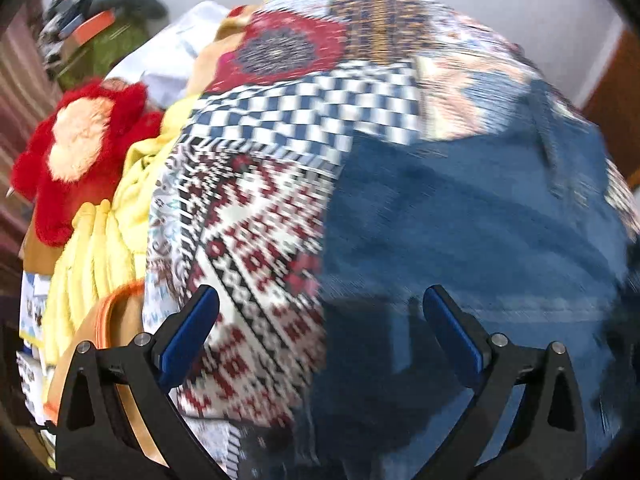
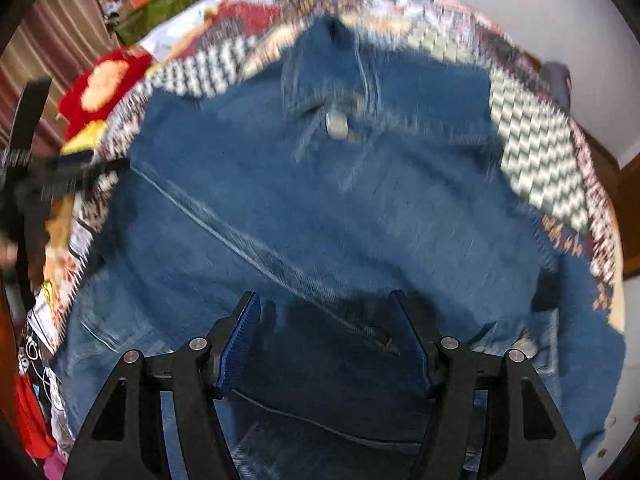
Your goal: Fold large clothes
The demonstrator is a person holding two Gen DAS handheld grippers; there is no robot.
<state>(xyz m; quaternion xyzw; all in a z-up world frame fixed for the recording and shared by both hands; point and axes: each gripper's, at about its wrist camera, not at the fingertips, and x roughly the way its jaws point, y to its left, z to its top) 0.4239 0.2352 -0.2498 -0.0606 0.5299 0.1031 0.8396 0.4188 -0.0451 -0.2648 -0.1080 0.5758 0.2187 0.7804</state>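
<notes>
Denim garment (image 2: pixel 320 208), count one, spread over a patchwork bedcover (image 2: pixel 532 140) and filling most of the right wrist view. One metal button (image 2: pixel 337 125) visible near its upper middle; pale stitched seams run diagonally across the cloth. Both views are motion-blurred, so finer detail cannot be read.

Right gripper (image 2: pixel 326 300): two blue-padded fingers standing apart above the denim, pointing steeply down; a dark fold of the cloth lies under the gap, pads not pressing on it. Nothing held.

Left gripper (image 1: pixel 320 300): two fingers spread wide, likewise empty, hovering over the boundary where the denim's edge (image 1: pixel 460 220) meets the red-and-white patterned patch of the bedcover (image 1: pixel 260 240). No cloth between the pads.

Surroundings, left wrist view: one red plush toy (image 1: pixel 80 148) with a peach-coloured centre, just beside one crumpled yellow cloth (image 1: pixel 116 208), both at the bedcover's left margin. One white item (image 1: pixel 176 52) behind them. Cluttered pile with one olive-green bag (image 1: pixel 108 48) at far upper left
</notes>
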